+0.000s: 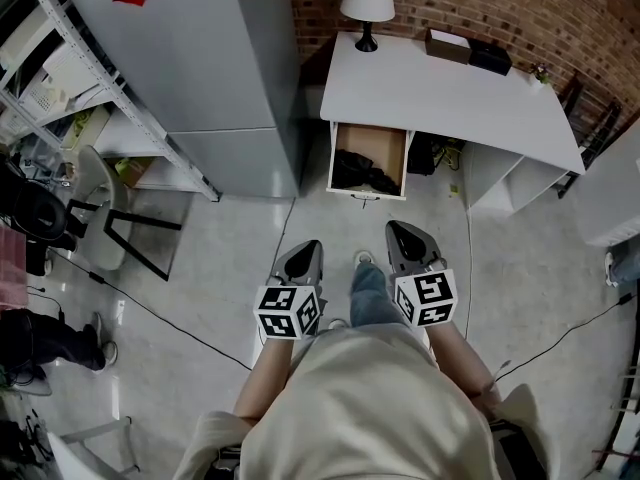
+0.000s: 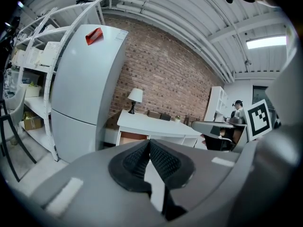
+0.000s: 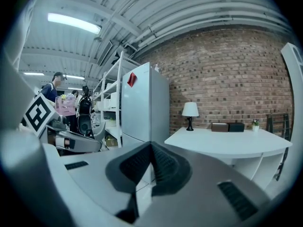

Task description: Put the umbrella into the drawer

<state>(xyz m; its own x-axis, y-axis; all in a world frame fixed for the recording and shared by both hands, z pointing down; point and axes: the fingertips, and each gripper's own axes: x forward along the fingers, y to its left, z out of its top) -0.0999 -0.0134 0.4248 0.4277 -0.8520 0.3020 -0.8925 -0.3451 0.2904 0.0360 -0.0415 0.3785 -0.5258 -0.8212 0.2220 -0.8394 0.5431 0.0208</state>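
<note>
The white desk's [image 1: 450, 98] drawer [image 1: 368, 161] stands pulled open, and a dark bundle, the black umbrella [image 1: 362, 173], lies inside it. Both grippers hang over the floor well short of the drawer, held side by side in front of the person. My left gripper [image 1: 308, 250] is shut with nothing in it; its ribbed pads meet at the tips [image 2: 149, 143]. My right gripper [image 1: 398, 230] is shut and empty too, pads together [image 3: 151, 145]. The desk [image 2: 151, 126] shows beyond the left jaws, and again as the desk [image 3: 227, 143] in the right gripper view.
A tall grey fridge [image 1: 200, 58] stands left of the desk, with metal shelving [image 1: 90, 98] beyond it. A lamp [image 1: 367, 3] and two boxes [image 1: 468, 48] sit on the desk. A chair [image 1: 100, 213] and floor cables [image 1: 180, 323] lie at the left. A person [image 2: 236, 110] stands far off.
</note>
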